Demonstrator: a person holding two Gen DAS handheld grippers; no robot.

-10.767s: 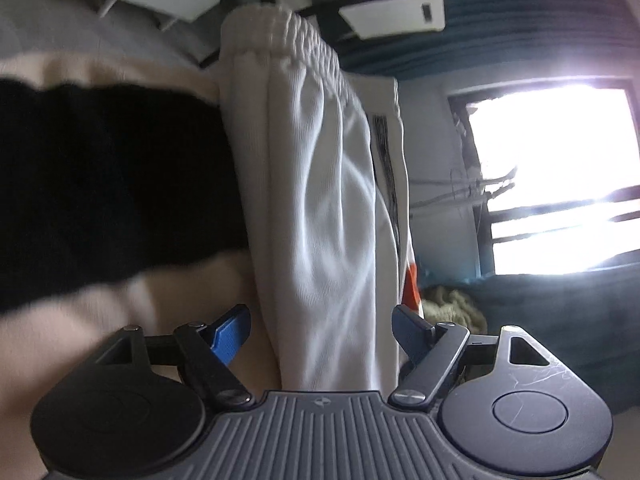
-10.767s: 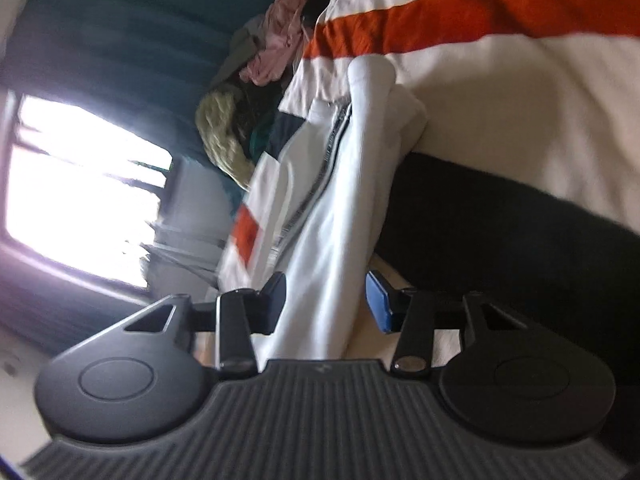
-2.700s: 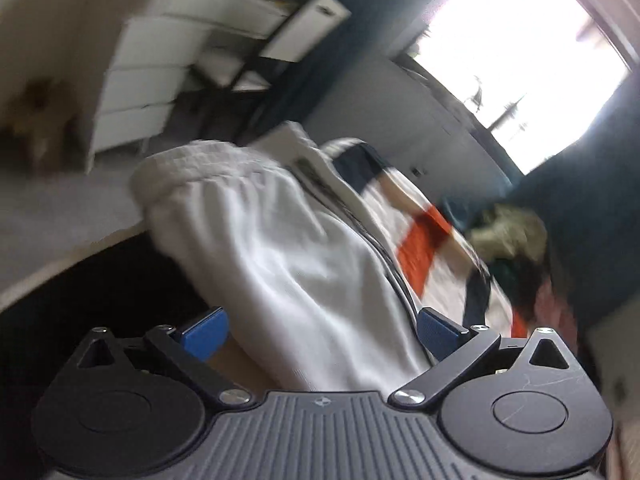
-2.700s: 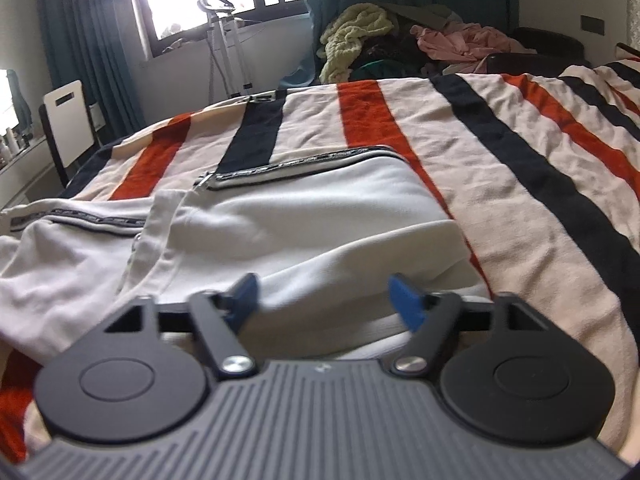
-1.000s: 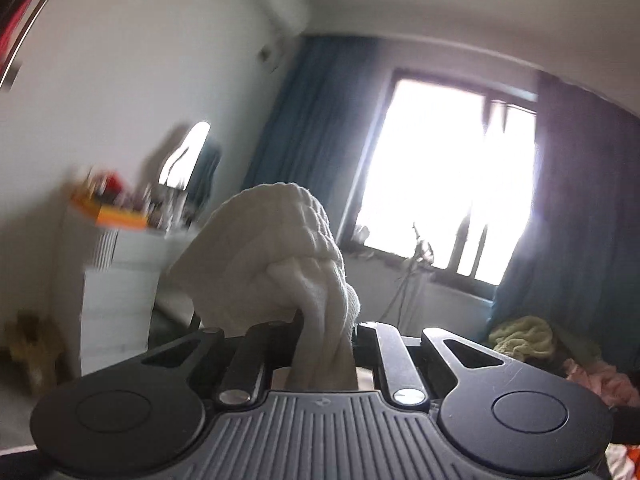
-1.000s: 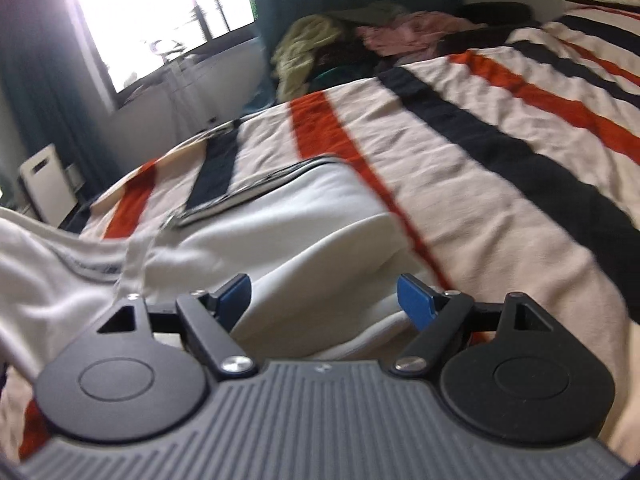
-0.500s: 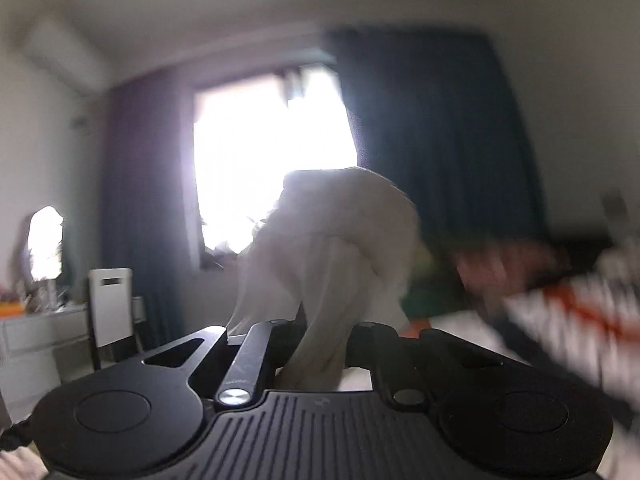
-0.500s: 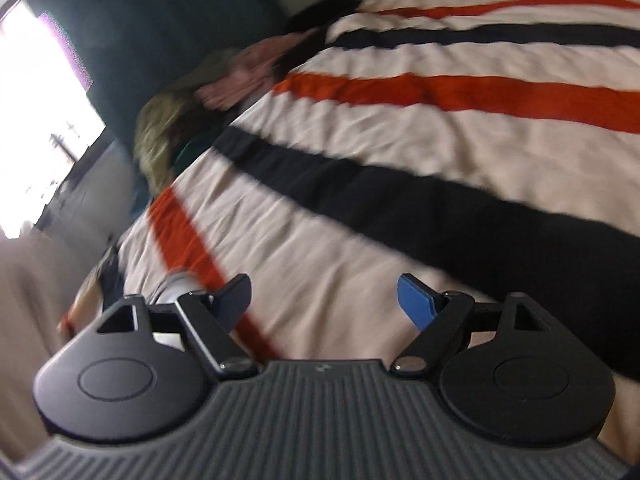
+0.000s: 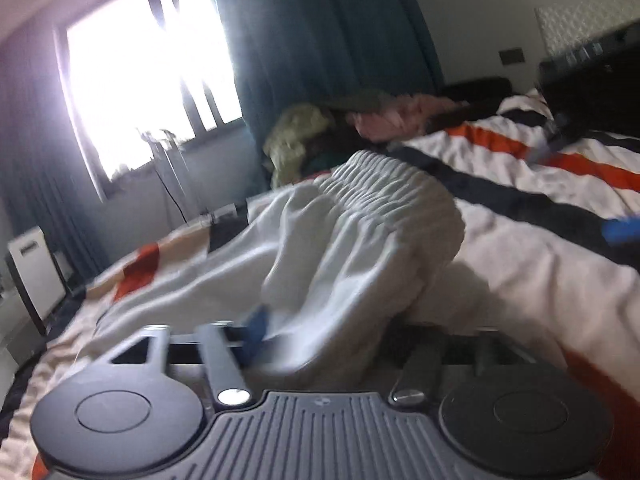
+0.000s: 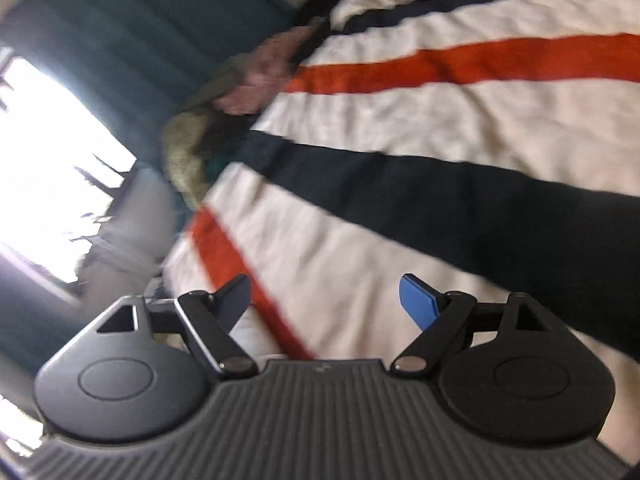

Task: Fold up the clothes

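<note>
White trousers point(image 9: 360, 240) with a ribbed elastic waistband point(image 9: 384, 184) lie bunched on the striped bed cover point(image 9: 520, 248) in the left wrist view. My left gripper point(image 9: 332, 332) is low over the bed, its jaws opening. The cloth still lies loosely between them and covers the right finger; the pads no longer press on it. My right gripper point(image 10: 326, 300) stands open over the bare striped bed cover point(image 10: 400, 128), tilted, with nothing between its fingers. Its view shows no part of the trousers.
A heap of other clothes point(image 9: 320, 136), yellow-green and pink, lies at the far end of the bed below dark blue curtains point(image 9: 320, 40). A bright window point(image 9: 148, 64) and a white chair point(image 9: 32, 264) are to the left. The heap point(image 10: 224, 104) also shows in the right wrist view.
My left gripper came down from the air to the bed and its jaws parted, letting the trousers' waistband drop onto the cover. The right gripper stayed open and hardly shifted since half a second ago.
</note>
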